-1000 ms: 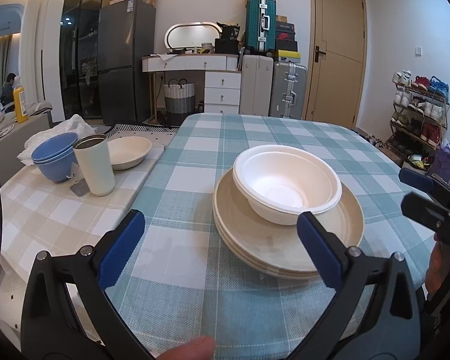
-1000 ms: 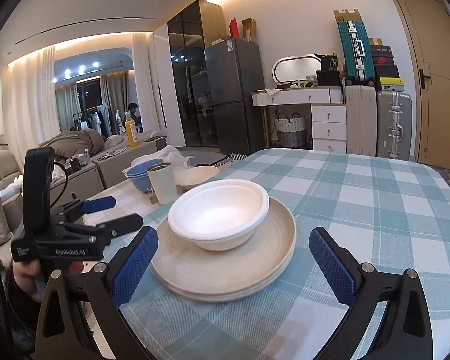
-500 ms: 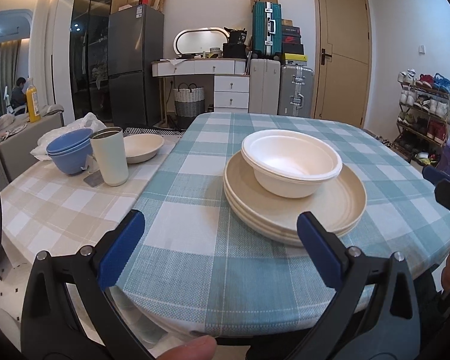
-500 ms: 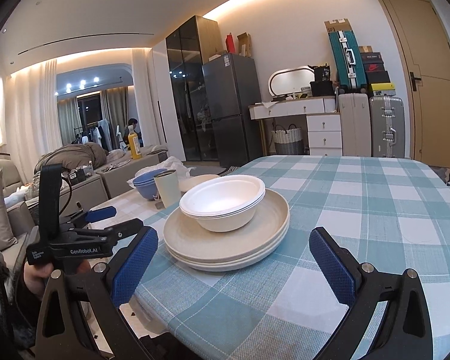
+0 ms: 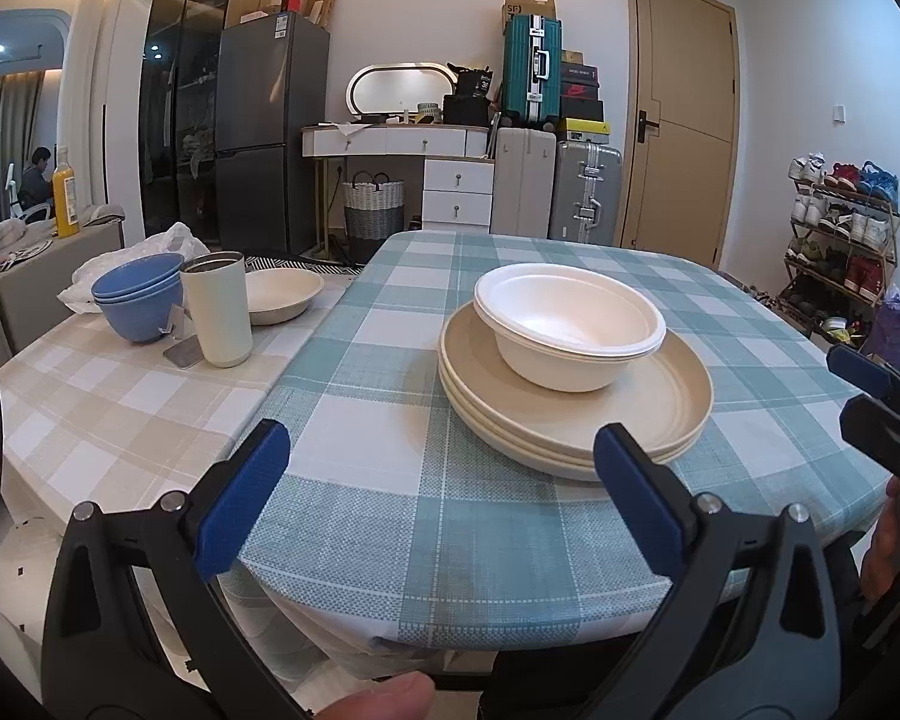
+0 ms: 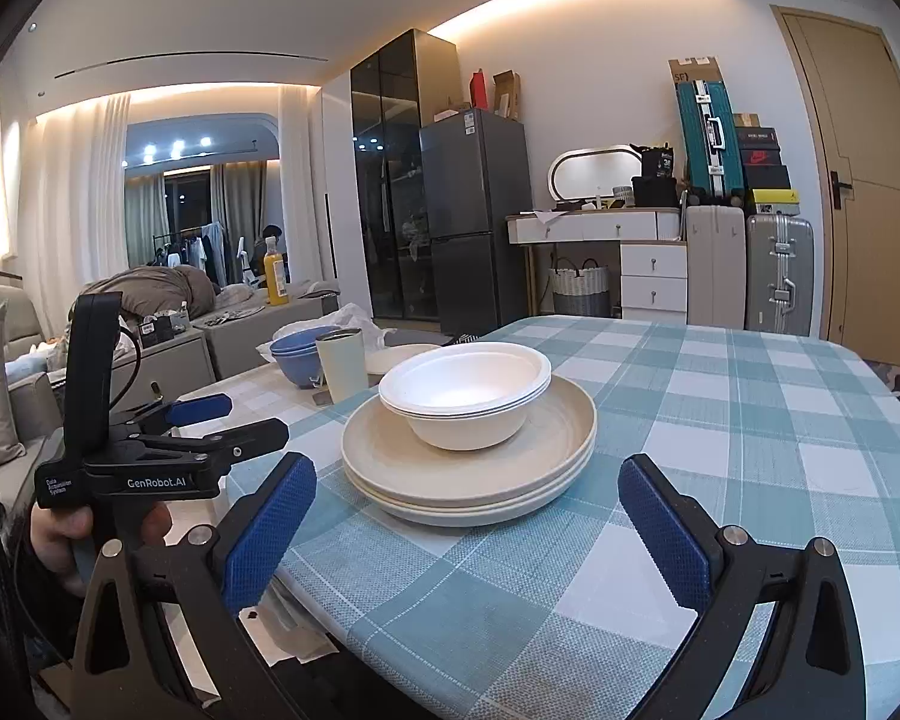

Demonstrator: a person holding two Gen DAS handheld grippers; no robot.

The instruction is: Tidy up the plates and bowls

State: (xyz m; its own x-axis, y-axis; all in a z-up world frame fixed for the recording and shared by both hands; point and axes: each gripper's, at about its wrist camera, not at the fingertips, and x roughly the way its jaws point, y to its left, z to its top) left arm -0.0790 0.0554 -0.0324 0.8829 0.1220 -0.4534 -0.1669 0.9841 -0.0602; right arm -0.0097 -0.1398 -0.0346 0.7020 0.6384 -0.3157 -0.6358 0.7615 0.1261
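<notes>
With both the left gripper (image 5: 438, 498) and right gripper (image 6: 465, 528) spread empty, the nested white foam bowls (image 5: 570, 324) sitting off-centre on the stacked beige round plates (image 5: 576, 414) at frame centre could slide if nudged.

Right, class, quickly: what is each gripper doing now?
Left gripper: open, holding nothing.
Right gripper: open, holding nothing.
</notes>
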